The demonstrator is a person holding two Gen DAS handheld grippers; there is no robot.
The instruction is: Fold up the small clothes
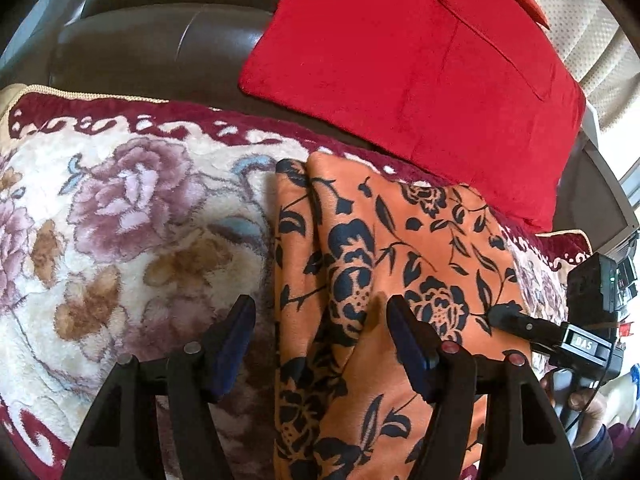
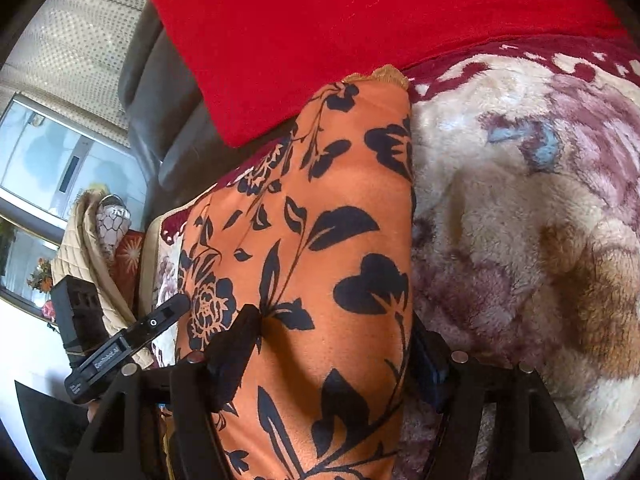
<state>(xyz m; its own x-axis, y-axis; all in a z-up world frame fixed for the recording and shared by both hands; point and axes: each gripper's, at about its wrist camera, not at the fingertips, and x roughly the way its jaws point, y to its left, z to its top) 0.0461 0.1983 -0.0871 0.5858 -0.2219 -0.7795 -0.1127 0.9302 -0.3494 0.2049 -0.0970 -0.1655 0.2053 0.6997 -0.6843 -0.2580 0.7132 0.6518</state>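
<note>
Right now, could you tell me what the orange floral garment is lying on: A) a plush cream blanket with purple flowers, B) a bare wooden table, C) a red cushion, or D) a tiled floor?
A: the orange floral garment lies folded on the plush cream blanket, while the red cushion sits behind it.

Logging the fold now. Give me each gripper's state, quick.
Left gripper: open, straddling the left edge of the orange floral cloth, gripping nothing.
Right gripper: open, fingers on either side of the orange floral cloth, not clamped.
</note>
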